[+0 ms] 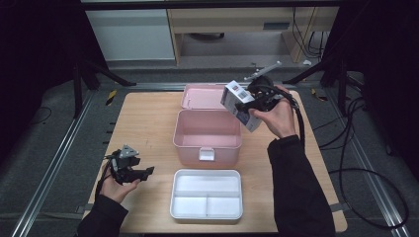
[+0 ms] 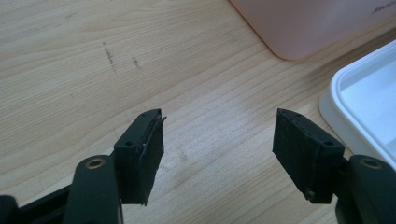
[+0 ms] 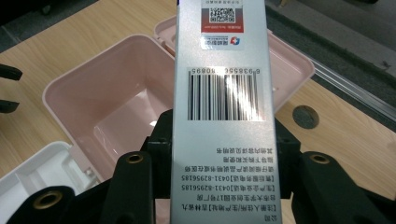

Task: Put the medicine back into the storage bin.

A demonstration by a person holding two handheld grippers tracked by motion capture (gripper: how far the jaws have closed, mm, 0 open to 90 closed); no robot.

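Pale wooden worktop [image 1: 148,123] over dark grey flooring, with cables trailing at the right. Right tongs [image 1: 247,104] pinch a white carton [image 1: 240,104] above the open pink box [image 1: 207,136]. Left tongs [image 1: 143,173] spread, empty, near the white tray [image 1: 206,194].

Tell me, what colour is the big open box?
Pink. The box shows best in the high view.
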